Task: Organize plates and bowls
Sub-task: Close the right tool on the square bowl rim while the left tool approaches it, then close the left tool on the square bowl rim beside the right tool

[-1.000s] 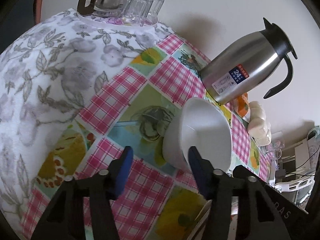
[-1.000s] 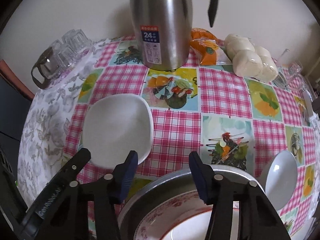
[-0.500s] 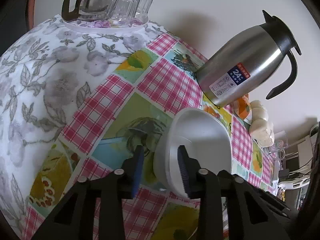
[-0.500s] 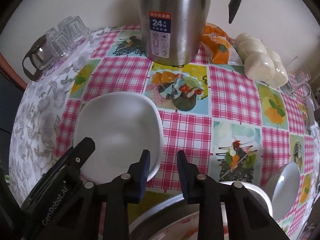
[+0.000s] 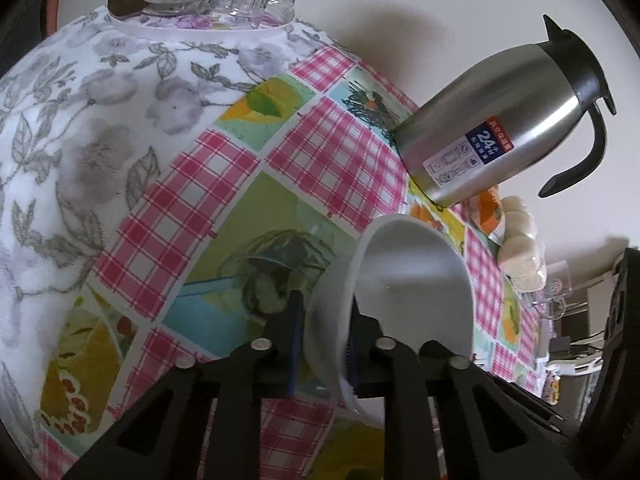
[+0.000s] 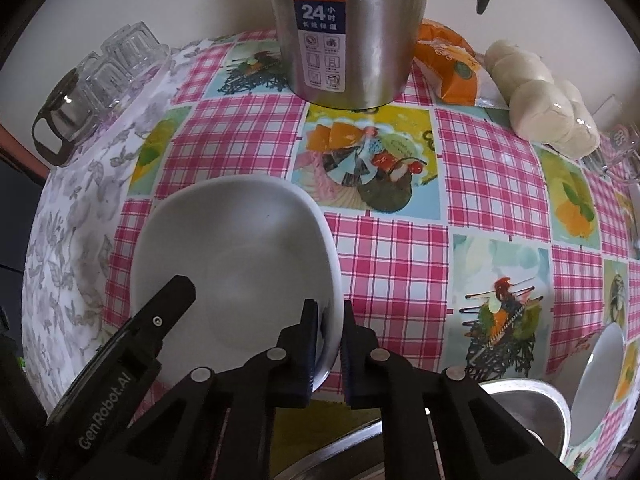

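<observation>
Jaws on both my grippers have just been closing, and each now pinches the rim of the white bowl (image 6: 236,264) on the checked surface (image 6: 400,264): left gripper (image 5: 320,344) at the near-left rim, right gripper (image 6: 330,344) at the right rim. Bowl looks ready to lift toward the steel basin (image 6: 532,404).

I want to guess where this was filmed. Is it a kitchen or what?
Most likely a dining table at someone's home. It has a checked picture tablecloth, a steel thermos jug, a glass teapot with glasses and bagged buns, plus the white bowl.
</observation>
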The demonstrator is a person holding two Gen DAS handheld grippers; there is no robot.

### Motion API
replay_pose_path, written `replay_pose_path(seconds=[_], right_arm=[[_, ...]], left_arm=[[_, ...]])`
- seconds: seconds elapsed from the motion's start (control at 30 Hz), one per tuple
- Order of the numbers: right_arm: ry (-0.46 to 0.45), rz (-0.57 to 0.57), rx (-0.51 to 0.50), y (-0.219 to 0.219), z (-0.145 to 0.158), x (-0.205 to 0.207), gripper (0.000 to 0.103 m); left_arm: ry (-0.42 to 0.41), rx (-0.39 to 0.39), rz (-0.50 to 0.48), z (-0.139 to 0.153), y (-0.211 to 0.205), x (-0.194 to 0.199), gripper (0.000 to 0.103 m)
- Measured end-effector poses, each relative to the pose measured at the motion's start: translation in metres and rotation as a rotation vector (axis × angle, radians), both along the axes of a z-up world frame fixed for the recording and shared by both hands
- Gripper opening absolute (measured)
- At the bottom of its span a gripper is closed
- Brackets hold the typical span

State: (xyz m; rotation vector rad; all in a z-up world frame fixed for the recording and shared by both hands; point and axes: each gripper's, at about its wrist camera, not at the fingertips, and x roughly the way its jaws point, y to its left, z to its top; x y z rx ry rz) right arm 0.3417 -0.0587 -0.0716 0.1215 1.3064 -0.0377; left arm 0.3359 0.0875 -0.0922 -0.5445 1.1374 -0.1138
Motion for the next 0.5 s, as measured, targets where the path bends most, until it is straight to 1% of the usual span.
replay_pose_path(seconds=[0.13, 0.27, 0.37, 0.5], right_arm=[[0.001, -0.013, 0.026, -0.002, 0.000, -0.002, 0.010], [-0.025, 0.006, 0.045, 0.000, 0.011, -0.008, 0.010], [-0.049, 0.030, 0.037, 0.004, 0.021, -0.014, 0.010], [-0.070, 0.041, 0.061, 0.005, 0.033, -0.025, 0.010]], left_arm=[[0.000, 0.017, -0.007, 0.002, -0.002, -0.003, 0.014], [-0.007, 0.016, 0.001, 0.005, 0.001, -0.010, 0.013], [-0.036, 0.032, 0.010, 0.015, 0.002, -0.020, 0.013], [-0.065, 0.052, 0.019, 0.031, 0.006, -0.034, 0.013]])
